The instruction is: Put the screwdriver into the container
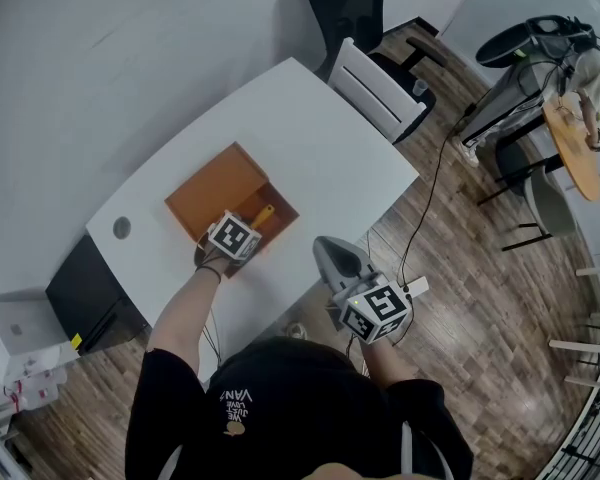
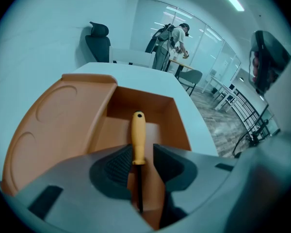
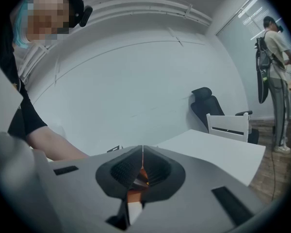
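An orange container (image 1: 212, 196) stands on the white table (image 1: 330, 148), its lid (image 2: 58, 120) folded flat to the left. The yellow-handled screwdriver (image 1: 264, 214) (image 2: 138, 134) lies inside the container's tray (image 2: 148, 100), handle pointing away and black shaft toward me. My left gripper (image 1: 248, 230) (image 2: 141, 150) hangs over the tray's near edge, jaws spread wide on either side of the handle, the pads not pressing it. My right gripper (image 1: 326, 244) (image 3: 142, 148) is held off the table's near right edge, its tips meeting with nothing between them.
A white chair (image 1: 376, 90) and a black office chair (image 1: 346, 0) stand at the table's far side. A black cabinet (image 1: 88, 290) sits on the floor at the left. A person (image 1: 586, 80) stands by a round wooden table (image 1: 572, 154) at the right.
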The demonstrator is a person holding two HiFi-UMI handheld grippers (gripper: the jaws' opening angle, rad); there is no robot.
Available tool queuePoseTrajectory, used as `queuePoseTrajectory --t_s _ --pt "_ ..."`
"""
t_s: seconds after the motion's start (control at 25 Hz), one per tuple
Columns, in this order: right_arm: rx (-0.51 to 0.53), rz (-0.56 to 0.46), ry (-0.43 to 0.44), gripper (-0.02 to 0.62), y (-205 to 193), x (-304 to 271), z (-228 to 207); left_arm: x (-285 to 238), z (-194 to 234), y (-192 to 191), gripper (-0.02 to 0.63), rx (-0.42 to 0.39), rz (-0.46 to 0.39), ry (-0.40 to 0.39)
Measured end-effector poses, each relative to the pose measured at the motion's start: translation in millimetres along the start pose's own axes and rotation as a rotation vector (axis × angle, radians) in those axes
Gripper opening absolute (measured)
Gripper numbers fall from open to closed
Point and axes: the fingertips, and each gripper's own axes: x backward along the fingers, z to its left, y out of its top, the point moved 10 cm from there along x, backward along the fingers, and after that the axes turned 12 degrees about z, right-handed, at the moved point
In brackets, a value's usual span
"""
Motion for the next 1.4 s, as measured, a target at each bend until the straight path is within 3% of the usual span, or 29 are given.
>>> queuePoseTrajectory --t_s 0.28,0.44,0.6,0.76,0.92,1.4 --pt "0.007 -0.001 0.006 0.012 -1 2 3 7 0 -3 0.115 0.010 -0.014 0.021" --pt "0.014 0.000 0.013 0.012 0 3 6 17 3 -2 0.115 0.001 -0.063 0.073" --pt "0.021 0.002 0.022 0.012 -1 2 8 19 -2 -6 0.115 0.016 -0.082 0.043" --pt "0.028 0.000 0.026 0.012 1 3 12 28 -4 -8 0.092 0.007 -0.106 0.071" --pt "0.033 -0.003 0.031 0.012 1 4 12 34 -9 -9 0.038 0.020 -0.160 0.063" --pt "0.042 -0.016 0.042 0.012 -1 12 18 69 -25 -20 0.015 0.038 -0.354 0.132"
